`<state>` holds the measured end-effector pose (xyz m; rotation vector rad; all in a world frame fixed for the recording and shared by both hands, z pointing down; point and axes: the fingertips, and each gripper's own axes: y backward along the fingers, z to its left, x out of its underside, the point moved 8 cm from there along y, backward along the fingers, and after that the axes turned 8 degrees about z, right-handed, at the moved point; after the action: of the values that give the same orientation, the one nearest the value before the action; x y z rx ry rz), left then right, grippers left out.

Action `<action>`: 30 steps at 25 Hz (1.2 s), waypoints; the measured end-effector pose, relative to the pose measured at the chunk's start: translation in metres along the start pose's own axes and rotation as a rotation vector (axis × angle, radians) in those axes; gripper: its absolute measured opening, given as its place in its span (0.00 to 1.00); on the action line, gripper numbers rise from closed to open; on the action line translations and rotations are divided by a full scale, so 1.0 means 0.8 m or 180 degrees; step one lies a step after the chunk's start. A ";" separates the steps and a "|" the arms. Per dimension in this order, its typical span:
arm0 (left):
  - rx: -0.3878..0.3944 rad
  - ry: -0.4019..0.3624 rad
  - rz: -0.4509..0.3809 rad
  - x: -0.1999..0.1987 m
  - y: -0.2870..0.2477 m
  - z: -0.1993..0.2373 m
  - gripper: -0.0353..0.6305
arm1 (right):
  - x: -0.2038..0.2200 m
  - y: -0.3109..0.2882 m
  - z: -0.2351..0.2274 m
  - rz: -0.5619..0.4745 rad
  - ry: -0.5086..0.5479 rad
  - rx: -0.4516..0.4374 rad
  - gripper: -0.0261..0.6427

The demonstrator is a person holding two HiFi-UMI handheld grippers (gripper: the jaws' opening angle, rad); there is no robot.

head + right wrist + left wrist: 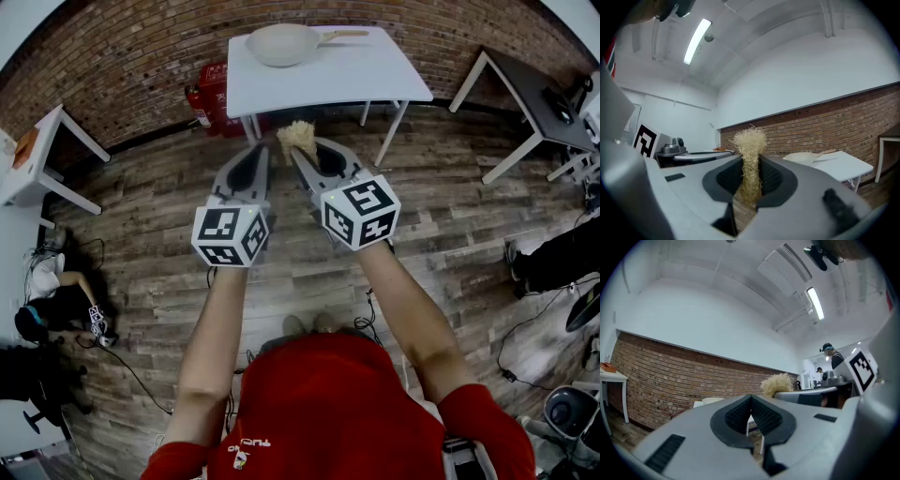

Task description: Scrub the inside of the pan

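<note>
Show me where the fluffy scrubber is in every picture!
Head view: scrubber top centre, held by the right gripper.
Left gripper view: scrubber right of centre, past the jaws.
Right gripper view: scrubber centre, clamped between the jaws.
Shared landmark: the pan on the white table.

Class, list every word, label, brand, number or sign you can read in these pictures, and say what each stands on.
No text can be read with confidence.
Small white print on the person's red shirt: upside down and too blurred to read.
Black-and-white marker cubes: square patterns only, no letters or numbers.
Red fire extinguishers by the brick wall: labels too small to read.
</note>
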<state>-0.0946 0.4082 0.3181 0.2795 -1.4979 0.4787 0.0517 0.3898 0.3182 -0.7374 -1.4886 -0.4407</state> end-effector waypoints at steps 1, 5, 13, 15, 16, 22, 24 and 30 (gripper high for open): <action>0.0002 -0.0005 -0.0003 0.001 0.000 -0.001 0.07 | 0.001 0.000 0.000 -0.0001 0.0008 0.0005 0.17; -0.0010 -0.0006 -0.0002 0.004 -0.001 -0.001 0.07 | 0.003 0.001 -0.001 0.0007 0.0042 -0.0024 0.17; -0.0031 0.0003 0.0019 0.005 -0.019 -0.010 0.07 | 0.005 0.009 -0.025 -0.0024 -0.0064 -0.0031 0.17; -0.0042 0.0005 0.0026 0.005 -0.029 -0.013 0.07 | 0.005 0.010 -0.037 -0.0022 -0.0083 -0.0033 0.17; -0.0051 0.0003 0.0028 0.005 -0.034 -0.016 0.07 | 0.005 0.011 -0.043 -0.0021 -0.0091 -0.0035 0.17; -0.0134 -0.0054 0.0021 0.005 -0.057 -0.034 0.07 | 0.006 0.020 -0.080 -0.0041 -0.0113 -0.0070 0.17; -0.0165 -0.0082 0.0010 0.003 -0.064 -0.036 0.07 | 0.004 0.019 -0.091 -0.0049 -0.0113 -0.0073 0.17; -0.0249 -0.0089 0.0029 0.007 -0.081 -0.025 0.07 | 0.008 0.004 -0.108 -0.0011 -0.0118 -0.0107 0.17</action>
<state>-0.0466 0.3617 0.3293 0.2187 -1.5419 0.4240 0.1178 0.3346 0.3303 -0.7733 -1.5206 -0.4579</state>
